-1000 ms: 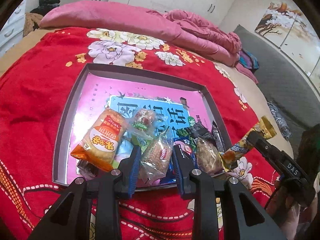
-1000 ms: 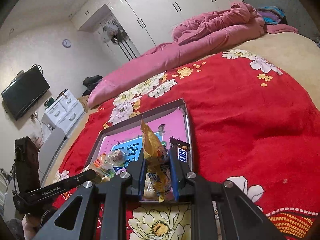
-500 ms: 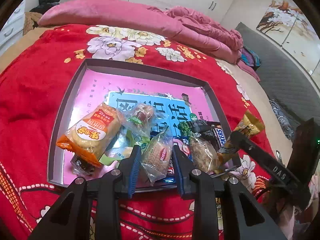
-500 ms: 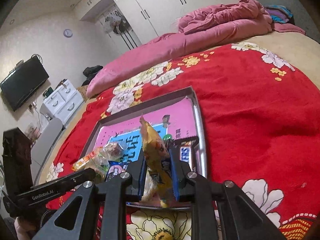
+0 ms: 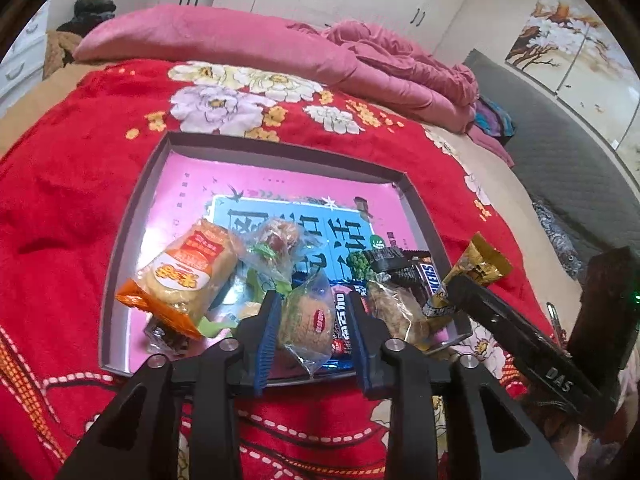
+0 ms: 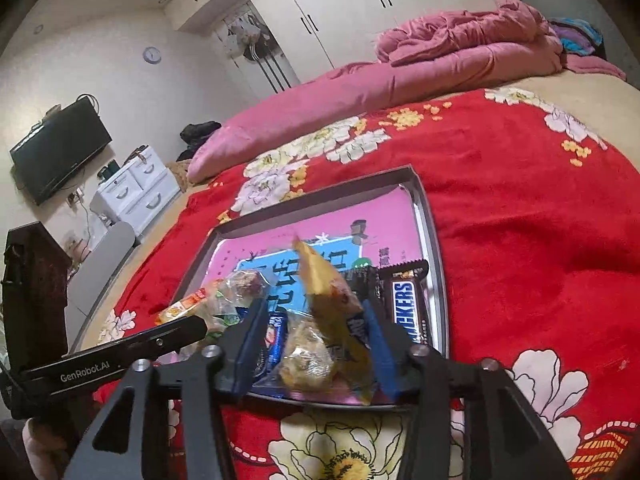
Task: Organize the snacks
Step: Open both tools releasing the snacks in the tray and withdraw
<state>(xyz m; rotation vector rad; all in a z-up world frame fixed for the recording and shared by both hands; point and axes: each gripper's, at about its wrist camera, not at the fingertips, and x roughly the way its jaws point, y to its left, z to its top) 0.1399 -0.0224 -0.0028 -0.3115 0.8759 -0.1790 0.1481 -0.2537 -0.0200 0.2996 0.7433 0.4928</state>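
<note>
A grey-rimmed tray [image 5: 132,208] with a pink and blue printed floor lies on the red bedspread and holds several snack packets at its near end. My left gripper [image 5: 314,332] is open over the near rim, its blue pads on either side of a clear-wrapped round cake [image 5: 308,320] without gripping it. An orange cake packet [image 5: 184,276] lies at the left. My right gripper [image 6: 310,336] is open over the tray's near right corner. The yellow snack packet [image 6: 332,300] stands loose between its pads. A Snickers bar [image 6: 408,308] lies beside it.
The red flowered blanket [image 5: 60,200] covers the bed around the tray. A pink duvet [image 5: 280,52] is bunched along the far side. White wardrobes, a white drawer unit [image 6: 136,188] and a wall television [image 6: 60,152] stand beyond the bed.
My right gripper has moved in over the tray's near right corner and its jaws have opened, letting go of the yellow packet. My left gripper has stayed open over the near rim.
</note>
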